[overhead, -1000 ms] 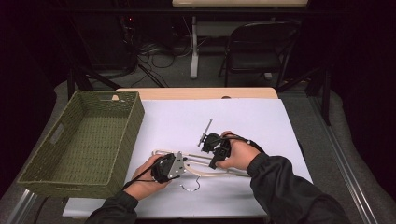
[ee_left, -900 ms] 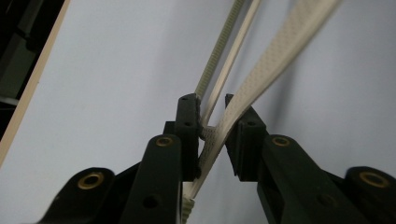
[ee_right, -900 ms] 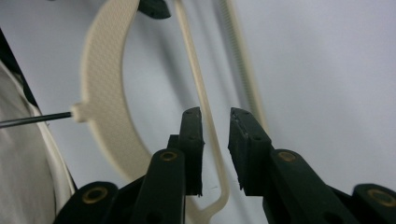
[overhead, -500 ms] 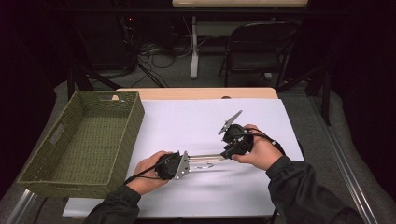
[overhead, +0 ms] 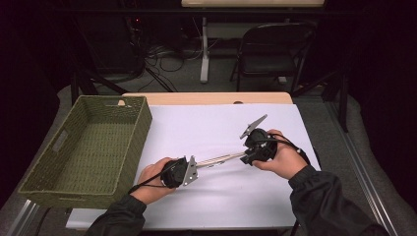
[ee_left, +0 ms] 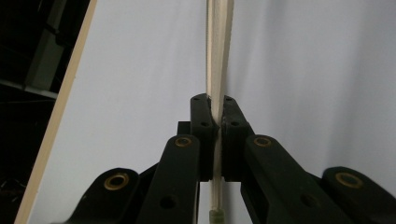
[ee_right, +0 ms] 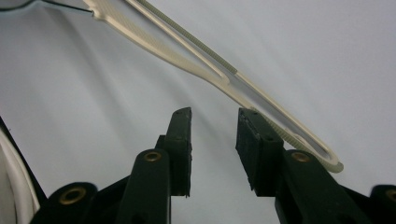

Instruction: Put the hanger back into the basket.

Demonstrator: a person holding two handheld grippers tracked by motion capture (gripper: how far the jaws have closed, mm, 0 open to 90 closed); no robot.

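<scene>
Item in hand: a long, slender cream plastic strip with a slotted loop end (overhead: 222,159), lying low over the white surface (overhead: 211,132) between the two hands, near the front edge. Left gripper (ee_left: 214,122): jaws closed tight on the strip, which passes up between the pads and runs away from the camera. Right gripper (ee_right: 214,133): jaws parted with a clear gap, holding nothing; the strip's looped end (ee_right: 299,140) lies just beyond and to the side of one pad, and contact cannot be confirmed. In the high view the right gripper (overhead: 251,153) sits at the strip's far end. A green woven rectangular basket (overhead: 130,140) stands at the left of the surface, well apart.
</scene>
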